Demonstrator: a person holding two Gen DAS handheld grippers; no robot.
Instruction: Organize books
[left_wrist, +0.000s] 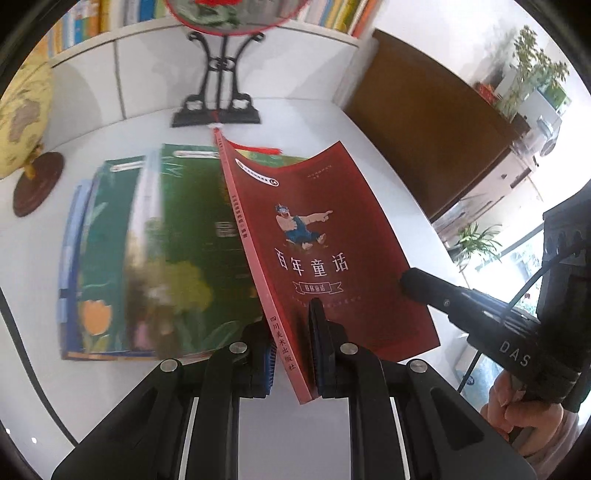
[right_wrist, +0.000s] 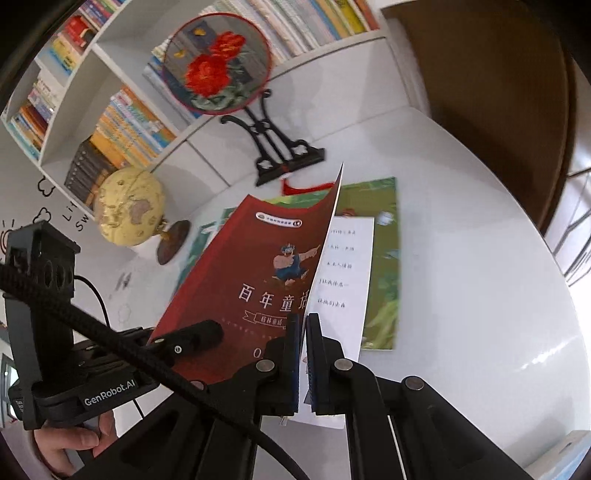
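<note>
A red paperback book (left_wrist: 317, 236) with a cartoon figure on its cover is held tilted above the white table (left_wrist: 55, 369). My left gripper (left_wrist: 291, 332) is shut on its spine edge near the bottom. My right gripper (right_wrist: 303, 325) is shut on the free edge of the front cover of the red book (right_wrist: 258, 258), which lifts off a white printed page (right_wrist: 347, 266). The right gripper's finger (left_wrist: 417, 284) touches the book's right edge in the left wrist view. Green picture books (left_wrist: 177, 240) lie flat in a stack underneath, and the green books (right_wrist: 380, 258) show beside the page.
A yellow globe (right_wrist: 129, 206) on a brown foot stands at the table's left. A round embroidered fan on a black stand (right_wrist: 218, 62) stands behind the books, its red tassel (left_wrist: 258, 149) on the table. A filled white bookshelf (right_wrist: 122, 125) lines the wall. Dark brown furniture (left_wrist: 424, 129) sits right.
</note>
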